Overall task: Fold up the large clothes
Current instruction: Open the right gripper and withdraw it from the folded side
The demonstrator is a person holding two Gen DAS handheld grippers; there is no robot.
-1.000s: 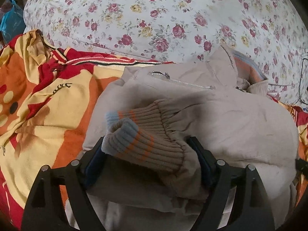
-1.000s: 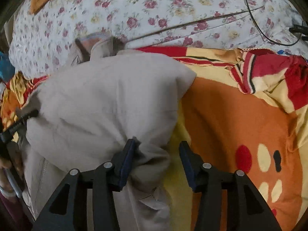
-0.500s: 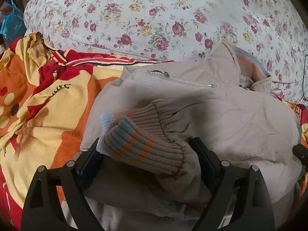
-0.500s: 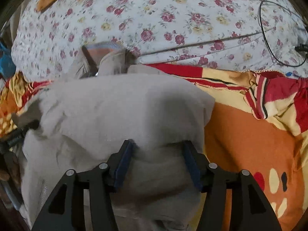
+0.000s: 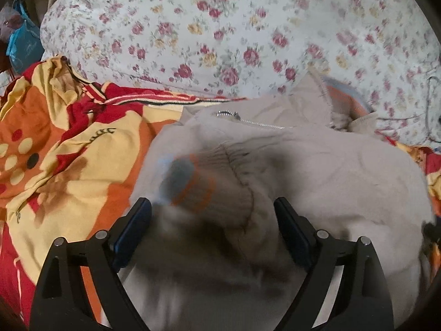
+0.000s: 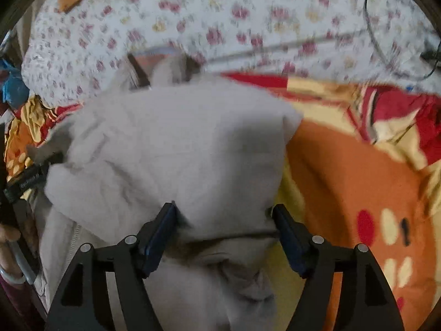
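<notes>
Beige jacket lies bunched on a patterned blanket, at the centre of both views.

The jacket is of soft, matte beige cloth, heaped in rounded folds, with a metal zipper at 12 o'clock of the heap and a ribbed knit cuff banded in orange and grey-blue. The cuff is seen, blurred, between the wide-spread blue pads of the left gripper; no pad is pressed on it. The right gripper is seen opening, a fold of jacket lying loose between its jaws. Beneath is spread a fleecy blanket in orange, yellow and red. Toward 12 o'clock a white quilt printed with roses is laid, a thin dark cable looping over it at 2 o'clock in the right view.
</notes>
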